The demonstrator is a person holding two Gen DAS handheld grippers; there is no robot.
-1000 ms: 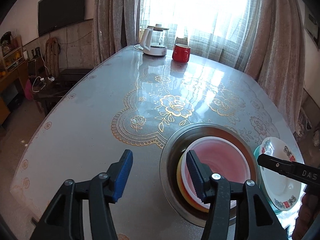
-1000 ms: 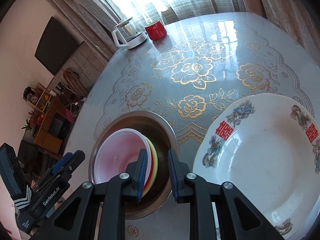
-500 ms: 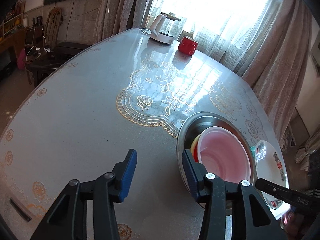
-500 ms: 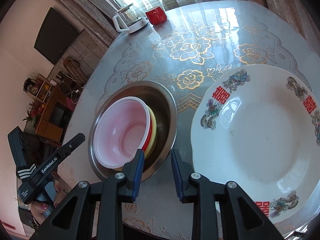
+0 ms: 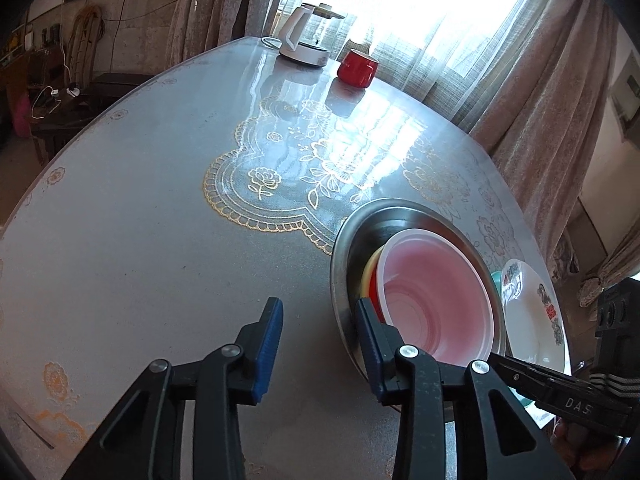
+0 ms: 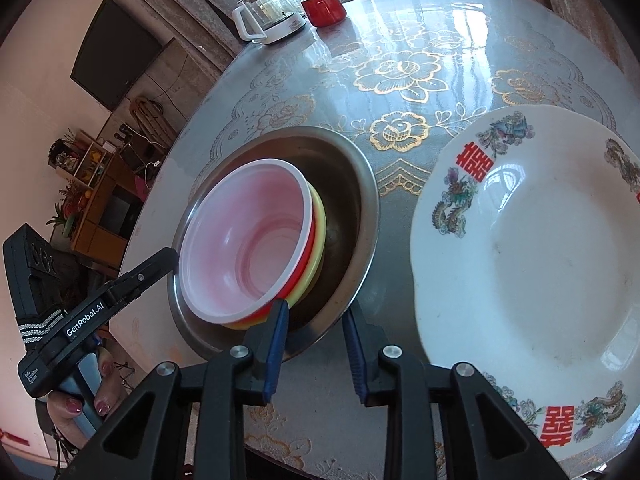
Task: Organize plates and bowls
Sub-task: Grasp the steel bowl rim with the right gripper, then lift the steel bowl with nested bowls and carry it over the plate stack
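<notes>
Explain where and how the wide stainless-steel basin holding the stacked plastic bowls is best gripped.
Probably the thin flared rim of the stainless-steel basin, at its near edge, approached from above and outside. The rim is a narrow lip that jaws can straddle; the stacked plastic bowls lean towards one side, leaving the other inner wall bare. The right gripper already straddles it; the left gripper is closing.

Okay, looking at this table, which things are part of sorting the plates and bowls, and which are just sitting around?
Part of the job:
round steel basin
pink plastic bowl nested in red and yellow bowls inside it
white patterned china plate

Just lying about:
red enamel mug
white-based glass kettle
wall-mounted black television
</notes>
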